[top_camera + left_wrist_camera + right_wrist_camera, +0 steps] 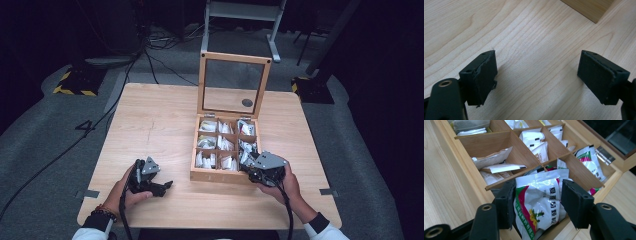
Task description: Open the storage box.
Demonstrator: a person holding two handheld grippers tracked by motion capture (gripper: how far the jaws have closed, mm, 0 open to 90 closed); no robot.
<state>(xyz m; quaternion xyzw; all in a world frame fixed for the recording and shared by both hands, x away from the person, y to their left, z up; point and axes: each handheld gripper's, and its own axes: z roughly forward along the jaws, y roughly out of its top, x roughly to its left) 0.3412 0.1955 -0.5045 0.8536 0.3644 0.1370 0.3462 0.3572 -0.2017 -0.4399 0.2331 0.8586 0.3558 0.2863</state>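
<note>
An open wooden box with several compartments of sachets sits right of the table's middle, its glass lid standing upright behind. My right gripper reaches into the near right compartment. In the right gripper view its jaws are closed on a white sachet with red and green print, one pad against each side. My left gripper rests on the table left of the box, held in a hand. Its jaws stand open over bare wood, nothing between them.
Neighbouring compartments hold white and brown paper sachets. A corner of the box lies ahead of the left gripper. The table is bare wood to the left and front. Cables and a metal stand lie on the floor behind.
</note>
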